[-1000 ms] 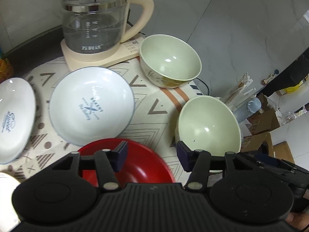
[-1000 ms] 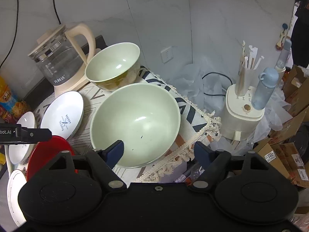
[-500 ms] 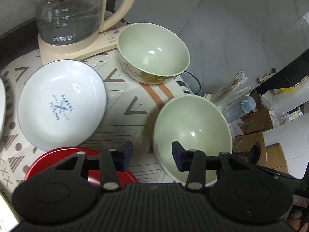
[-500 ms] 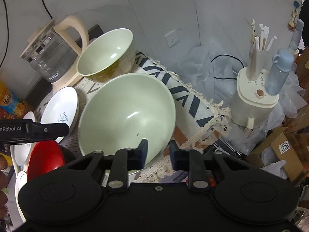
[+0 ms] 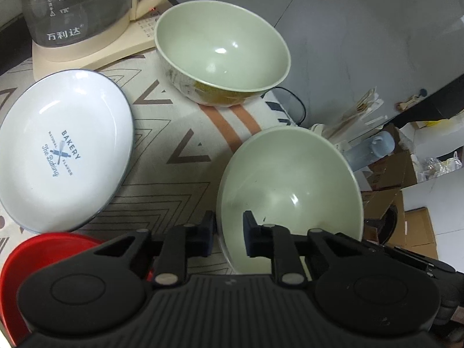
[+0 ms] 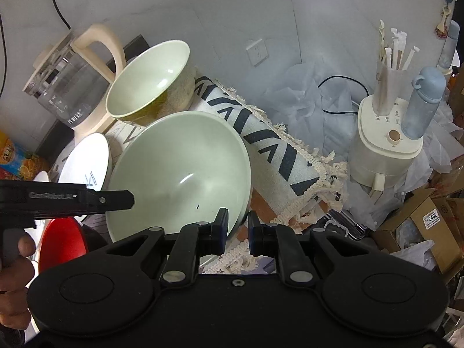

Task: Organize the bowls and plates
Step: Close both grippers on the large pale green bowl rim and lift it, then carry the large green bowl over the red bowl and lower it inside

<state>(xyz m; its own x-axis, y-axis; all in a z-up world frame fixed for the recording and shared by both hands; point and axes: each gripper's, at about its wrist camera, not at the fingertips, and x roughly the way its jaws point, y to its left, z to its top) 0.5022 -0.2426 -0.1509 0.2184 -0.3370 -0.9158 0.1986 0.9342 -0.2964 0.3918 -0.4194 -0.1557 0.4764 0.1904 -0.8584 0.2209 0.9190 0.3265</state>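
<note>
From the left wrist, the left tongs (image 5: 229,235) straddle the near rim of the wide bowl (image 5: 290,191), one finger outside and one inside; the jaws are closing on that rim, though I cannot tell if the pads press it yet. The bowl sits at the right edge of the worktop's patterned cloth (image 5: 179,133). Behind it stands a deeper bowl (image 5: 223,49), just beside the kettle (image 5: 78,8). A white plate (image 5: 63,156) lies to the left, and a red plate (image 5: 37,258) shows at the lower left, partly hidden by the tongs.

From the right wrist, the right tongs (image 6: 235,232) are clenched on the same wide bowl's (image 6: 179,174) rim at its lower right, the rim pinched between the pads. The left tongs (image 6: 116,198) reach in from the left over the bowl's opposite edge, with a hand (image 6: 14,266) behind. The deeper bowl (image 6: 150,84), kettle (image 6: 69,84), white plate (image 6: 87,162) and red plate (image 6: 63,240) lie beyond. To the right, off the cloth, a cream appliance (image 6: 385,156) carries a blue bottle (image 6: 423,107).
</note>
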